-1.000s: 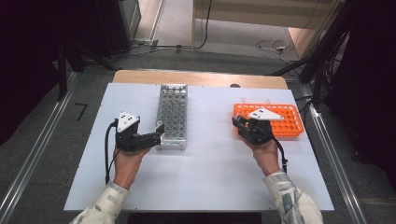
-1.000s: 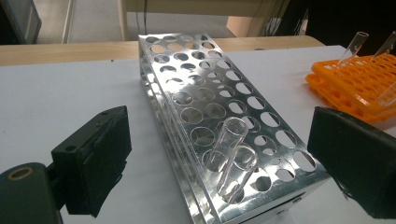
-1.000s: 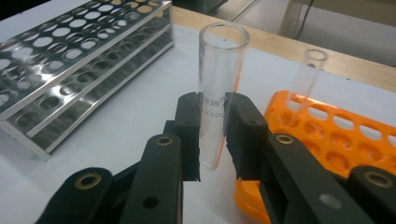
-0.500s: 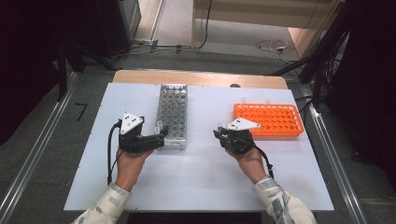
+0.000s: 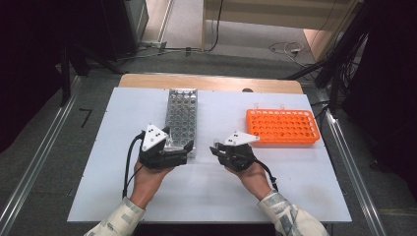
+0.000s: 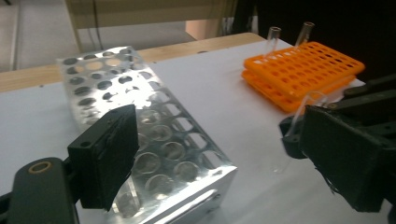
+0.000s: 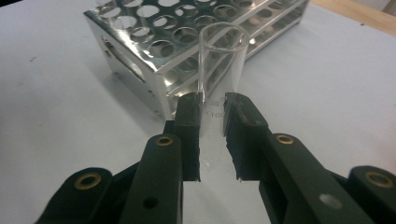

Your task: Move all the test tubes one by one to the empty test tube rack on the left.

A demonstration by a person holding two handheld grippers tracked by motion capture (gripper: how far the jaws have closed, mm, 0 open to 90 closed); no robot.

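A shiny metal tube rack (image 5: 181,118) lies left of centre on the white table, its holes looking empty. My left gripper (image 5: 183,151) is at the rack's near end, jaws wide open, and the rack's near corner (image 6: 187,163) sits between them without being gripped. My right gripper (image 5: 216,149) hovers just right of that end, shut on a clear empty test tube (image 7: 222,60) held upright. The same tube (image 6: 306,105) appears in the left gripper view beside that gripper's right jaw. An orange tube rack (image 5: 282,127) lies to the right.
Two clear tubes (image 6: 273,37) (image 6: 304,31) stand at the far edge of the orange rack (image 6: 303,70). A wooden strip (image 5: 211,82) borders the table's far side. Bare white tabletop (image 5: 206,191) spreads around the person's hands and in front of the racks.
My right gripper has moved left from the orange rack to beside the metal rack's near end, carrying a clear tube. The left gripper has edged slightly right along that end.
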